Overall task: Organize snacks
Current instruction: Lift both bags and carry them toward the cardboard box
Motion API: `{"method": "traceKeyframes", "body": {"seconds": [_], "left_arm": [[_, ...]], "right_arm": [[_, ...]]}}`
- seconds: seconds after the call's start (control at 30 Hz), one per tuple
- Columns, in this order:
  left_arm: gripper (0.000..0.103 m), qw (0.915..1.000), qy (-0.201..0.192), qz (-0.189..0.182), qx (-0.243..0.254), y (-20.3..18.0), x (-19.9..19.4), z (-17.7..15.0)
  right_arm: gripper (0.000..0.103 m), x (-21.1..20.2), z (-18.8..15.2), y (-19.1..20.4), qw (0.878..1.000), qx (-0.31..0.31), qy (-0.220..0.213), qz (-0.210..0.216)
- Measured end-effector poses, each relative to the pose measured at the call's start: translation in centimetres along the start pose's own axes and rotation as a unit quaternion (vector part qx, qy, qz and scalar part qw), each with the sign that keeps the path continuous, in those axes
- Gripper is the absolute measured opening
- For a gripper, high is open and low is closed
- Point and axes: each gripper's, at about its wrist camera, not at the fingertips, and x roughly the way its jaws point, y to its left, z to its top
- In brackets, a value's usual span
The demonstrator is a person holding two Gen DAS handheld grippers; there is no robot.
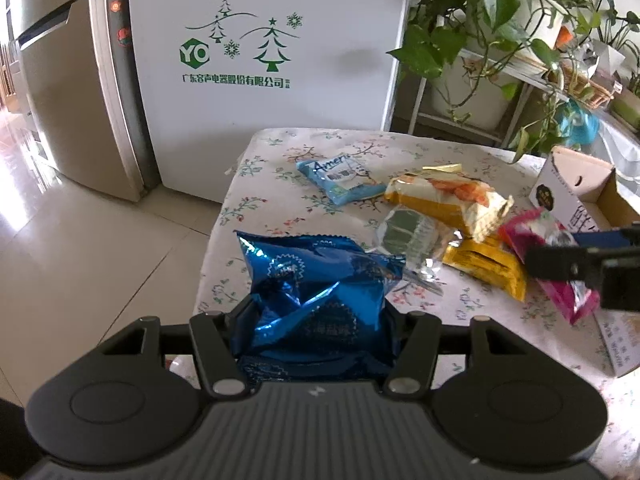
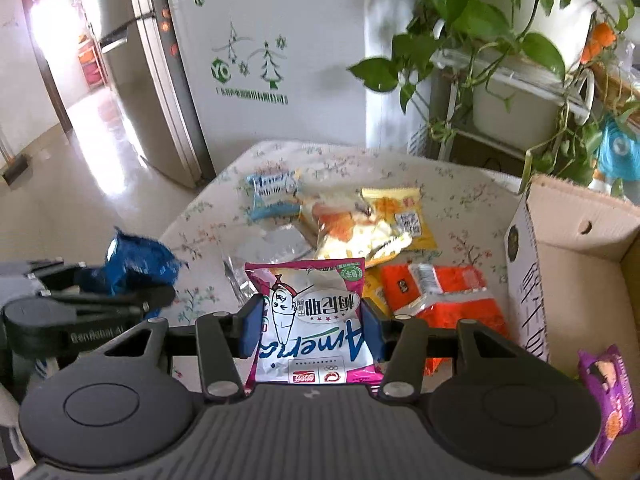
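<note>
The right gripper (image 2: 310,330) is clamped on the pink snack packet (image 2: 310,312), and the left gripper (image 1: 312,332) on the blue foil bag (image 1: 316,280). Both packets hang above the counter (image 1: 256,208). The cardboard box (image 2: 576,240) lies to the right, nearer the right gripper, which looks better placed to drop first.

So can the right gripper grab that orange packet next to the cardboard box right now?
Probably not yet. The right gripper is already shut on the pink and white snack bag, so its jaws are full. The orange packet itself lies uncovered beside the cardboard box.
</note>
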Motion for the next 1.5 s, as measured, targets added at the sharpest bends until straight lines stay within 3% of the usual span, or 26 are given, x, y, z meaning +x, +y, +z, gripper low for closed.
{"method": "traceKeyframes", "body": {"seconds": [0.6,1.1,1.5], "left_arm": [[0.059,0.9987,-0.009,-0.050,0.000,-4.3,-3.3,1.6],[0.059,0.9939,-0.016,-0.109,0.008,-11.3,-3.9,4.9],[0.059,0.9856,-0.014,-0.166,0.026,-17.9,-3.7,6.0]], "right_arm": [[0.057,-7.7,1.1,-3.1,0.997,0.018,-0.074,-0.033],[0.057,-10.4,1.5,-9.9,0.985,0.123,-0.101,-0.061],[0.058,-12.4,0.9,-15.7,0.966,0.209,-0.119,-0.091]]}}
